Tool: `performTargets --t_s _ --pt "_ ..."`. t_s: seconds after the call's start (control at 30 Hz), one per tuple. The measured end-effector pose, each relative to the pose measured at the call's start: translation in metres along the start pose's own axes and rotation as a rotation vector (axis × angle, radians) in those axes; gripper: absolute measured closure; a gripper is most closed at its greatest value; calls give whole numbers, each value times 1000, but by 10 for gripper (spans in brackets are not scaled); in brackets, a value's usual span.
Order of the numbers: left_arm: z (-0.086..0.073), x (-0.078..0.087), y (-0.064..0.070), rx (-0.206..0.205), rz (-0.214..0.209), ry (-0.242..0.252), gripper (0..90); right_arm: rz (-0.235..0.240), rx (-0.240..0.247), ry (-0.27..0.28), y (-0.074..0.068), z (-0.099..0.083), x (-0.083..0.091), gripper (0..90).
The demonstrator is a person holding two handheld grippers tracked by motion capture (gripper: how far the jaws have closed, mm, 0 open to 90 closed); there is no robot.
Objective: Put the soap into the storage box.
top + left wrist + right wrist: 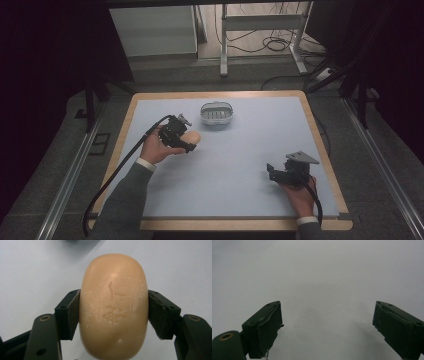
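Table (240, 170) bears a soap dish (217, 115) at its far side. Left gripper (186, 141) clamps the soap (113, 305) just short of it; right gripper (327, 327) gapes wide, empty. Slick soap could squirt free if squeezed harder.

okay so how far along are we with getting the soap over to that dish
Done: the left gripper has the soap bar clamped between both pads. In hand: carrying it over the blue table. Left: setting it in the soap dish, which looks empty. The right gripper is open, idle.
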State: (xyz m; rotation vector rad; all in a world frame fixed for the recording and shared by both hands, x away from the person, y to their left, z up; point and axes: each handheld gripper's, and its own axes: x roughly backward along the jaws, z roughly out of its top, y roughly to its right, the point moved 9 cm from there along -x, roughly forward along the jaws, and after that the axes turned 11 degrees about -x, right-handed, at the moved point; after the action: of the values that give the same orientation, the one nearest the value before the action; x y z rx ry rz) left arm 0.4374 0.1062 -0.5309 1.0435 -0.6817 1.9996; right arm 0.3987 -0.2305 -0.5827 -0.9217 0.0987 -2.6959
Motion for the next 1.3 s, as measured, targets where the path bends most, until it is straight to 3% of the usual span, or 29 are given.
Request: performTargets --t_s 1.3 --pt "36 -6 -17 -31 10 -17 328 0 -3 -2 0 0 0 89"
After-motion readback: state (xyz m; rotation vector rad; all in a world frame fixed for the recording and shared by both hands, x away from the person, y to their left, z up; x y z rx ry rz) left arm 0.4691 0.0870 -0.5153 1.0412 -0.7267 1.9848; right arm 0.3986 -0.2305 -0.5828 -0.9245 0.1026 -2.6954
